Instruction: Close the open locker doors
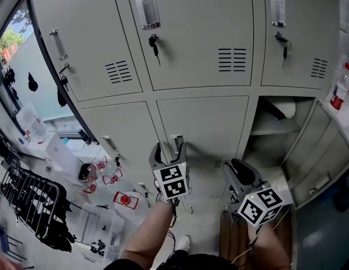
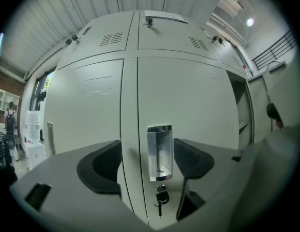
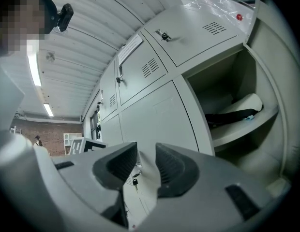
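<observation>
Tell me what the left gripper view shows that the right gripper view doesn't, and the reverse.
Only the left gripper view: a recessed metal handle, framed between the left gripper's open jaws.
Only the right gripper view: the shelf inside the open locker, carrying a white and black bundle, past the right gripper's open, empty jaws.
Both: the grey locker bank with closed vented doors, a key hanging in a lower lock, and the open locker at right.
</observation>
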`<state>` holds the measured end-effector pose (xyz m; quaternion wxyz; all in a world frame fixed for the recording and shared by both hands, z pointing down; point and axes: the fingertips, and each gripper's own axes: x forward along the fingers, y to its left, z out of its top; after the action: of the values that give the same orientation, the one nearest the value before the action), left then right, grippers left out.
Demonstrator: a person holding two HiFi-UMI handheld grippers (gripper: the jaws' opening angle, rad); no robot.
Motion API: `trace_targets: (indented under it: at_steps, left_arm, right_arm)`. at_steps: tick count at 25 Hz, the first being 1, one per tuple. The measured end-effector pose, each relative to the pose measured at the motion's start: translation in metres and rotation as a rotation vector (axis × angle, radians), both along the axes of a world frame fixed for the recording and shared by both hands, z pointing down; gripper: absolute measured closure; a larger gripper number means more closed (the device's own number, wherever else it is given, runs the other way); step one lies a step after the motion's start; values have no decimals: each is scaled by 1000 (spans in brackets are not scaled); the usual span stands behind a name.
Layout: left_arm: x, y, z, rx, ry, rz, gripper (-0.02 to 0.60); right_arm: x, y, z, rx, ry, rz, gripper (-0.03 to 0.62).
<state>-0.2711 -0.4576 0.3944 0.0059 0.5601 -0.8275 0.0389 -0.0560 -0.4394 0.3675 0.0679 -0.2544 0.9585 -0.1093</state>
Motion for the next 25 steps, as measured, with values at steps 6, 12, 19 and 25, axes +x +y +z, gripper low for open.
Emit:
trace_targets:
  at_steps: [6, 12, 19, 25]
  left_arm:
    - [43, 11, -11, 45, -34, 129, 255]
    - [117, 18, -30, 102, -17, 394, 255]
    - [197, 22, -48, 160, -14, 620, 256]
    - [268, 21, -44, 170, 18, 806, 256]
  right_arm:
    - [11, 5, -5, 18, -19, 13, 476]
    - [40, 9, -12, 39, -25, 80, 471]
    - [99, 11, -12, 42, -18, 221, 471]
    - [165, 17, -9, 40, -5, 373, 470]
